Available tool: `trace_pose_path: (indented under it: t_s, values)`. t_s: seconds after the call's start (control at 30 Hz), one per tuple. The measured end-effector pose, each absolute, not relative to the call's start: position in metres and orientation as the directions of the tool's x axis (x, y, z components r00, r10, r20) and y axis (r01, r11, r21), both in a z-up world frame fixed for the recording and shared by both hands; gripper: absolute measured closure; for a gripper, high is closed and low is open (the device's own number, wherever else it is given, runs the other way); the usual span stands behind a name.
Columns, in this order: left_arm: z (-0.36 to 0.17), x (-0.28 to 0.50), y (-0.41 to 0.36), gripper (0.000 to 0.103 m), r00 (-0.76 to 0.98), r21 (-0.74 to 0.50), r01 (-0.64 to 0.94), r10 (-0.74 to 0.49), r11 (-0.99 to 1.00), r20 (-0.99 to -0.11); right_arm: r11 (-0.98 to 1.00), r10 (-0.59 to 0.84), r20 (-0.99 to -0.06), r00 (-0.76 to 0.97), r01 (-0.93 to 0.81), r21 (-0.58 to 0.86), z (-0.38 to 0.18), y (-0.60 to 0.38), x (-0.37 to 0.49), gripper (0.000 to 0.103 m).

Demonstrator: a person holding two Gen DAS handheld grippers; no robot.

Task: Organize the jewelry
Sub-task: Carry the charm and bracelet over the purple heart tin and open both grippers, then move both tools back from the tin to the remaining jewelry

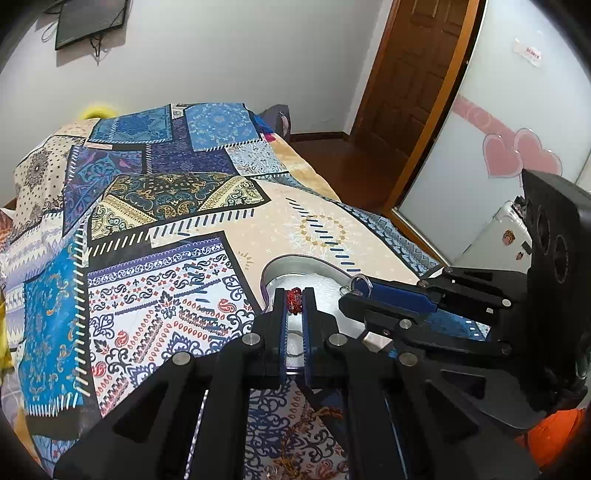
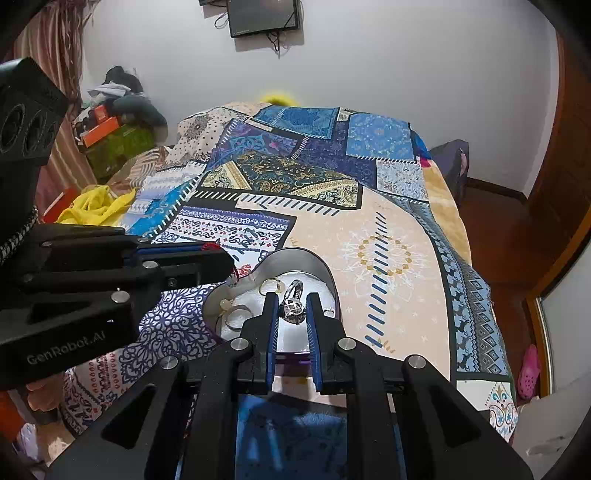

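The bed (image 1: 155,229) took up most of what I saw, spread with a patchwork quilt (image 2: 376,243) in blues, creams and paisley. A dark screen (image 2: 264,16) hung on the white wall beyond it, and a wooden door (image 1: 417,74) stood to one side.

Near the quilt's closer edge sat a heart-shaped tin (image 2: 295,258) with a white lining. Both my tongs hung over it, close together, one coming in from each side.

My right tongs (image 2: 293,308) were closed on a silver ring (image 2: 292,304) with a chunky patterned top, held just above the white lining. Seen from the left camera, the same tongs (image 1: 356,291) had a ring hoop poking out at the tip.

My left tongs (image 1: 294,301) were clamped on a small red beaded piece (image 1: 294,300), also above the tin. From the right camera only a scrap of red (image 2: 210,246) showed at their tip (image 2: 218,254).

Inside the tin lay more jewelry: a thin gold ring (image 2: 271,285) toward the back, a couple of silver rings (image 2: 236,317) at the left, and a small pale bead (image 2: 224,304) beside them.
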State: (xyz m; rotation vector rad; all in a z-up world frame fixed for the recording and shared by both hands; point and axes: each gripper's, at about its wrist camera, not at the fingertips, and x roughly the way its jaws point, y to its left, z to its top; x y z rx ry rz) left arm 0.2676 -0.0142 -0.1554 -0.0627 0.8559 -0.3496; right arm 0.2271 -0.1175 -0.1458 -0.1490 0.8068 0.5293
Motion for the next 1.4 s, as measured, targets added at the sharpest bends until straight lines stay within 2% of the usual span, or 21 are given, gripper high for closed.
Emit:
trace_pose_path:
  t_s: [0.23,0.47,0.67,0.73,0.87,0.9,1.1,1.4]
  values:
    - [-0.160,0.270,-0.012,0.097,0.585,-0.217,0.278,-0.344,0.936,-0.735,0.858,0.389,-0.747,0.539,-0.507,0.080,-0.150,-0.119,0.234,0.090]
    - [-0.152,0.259,-0.010,0.095,0.606,-0.170,0.268,-0.303,0.948,-0.735,0.854,0.393,-0.739,0.546,-0.515,0.074,-0.143,-0.120,0.227,0.089]
    - [-0.139,0.241,-0.004,0.083,0.636,-0.129,0.254,-0.266,0.959,-0.724,0.858,0.395,-0.727,0.561,-0.507,0.075,-0.132,-0.125,0.215,0.088]
    - [-0.134,0.234,-0.002,0.082,0.644,-0.115,0.247,-0.252,0.962,-0.722,0.860,0.395,-0.723,0.567,-0.505,0.074,-0.128,-0.126,0.210,0.087]
    - [-0.125,0.217,0.006,0.072,0.663,-0.093,0.224,-0.222,0.970,-0.715,0.865,0.399,-0.706,0.585,-0.496,0.078,-0.118,-0.130,0.198,0.067]
    - [-0.124,0.215,0.007,0.071,0.665,-0.092,0.219,-0.217,0.971,-0.714,0.865,0.401,-0.703,0.587,-0.496,0.079,-0.116,-0.130,0.195,0.066]
    - [-0.118,0.192,0.023,0.066,0.675,-0.085,0.178,-0.184,0.980,-0.715,0.859,0.406,-0.700,0.588,-0.506,0.073,-0.112,-0.126,0.178,0.066]
    - [-0.132,0.165,0.040,0.066,0.657,-0.074,0.138,-0.147,0.988,-0.740,0.840,0.411,-0.739,0.534,-0.537,0.079,-0.132,-0.110,0.167,0.065]
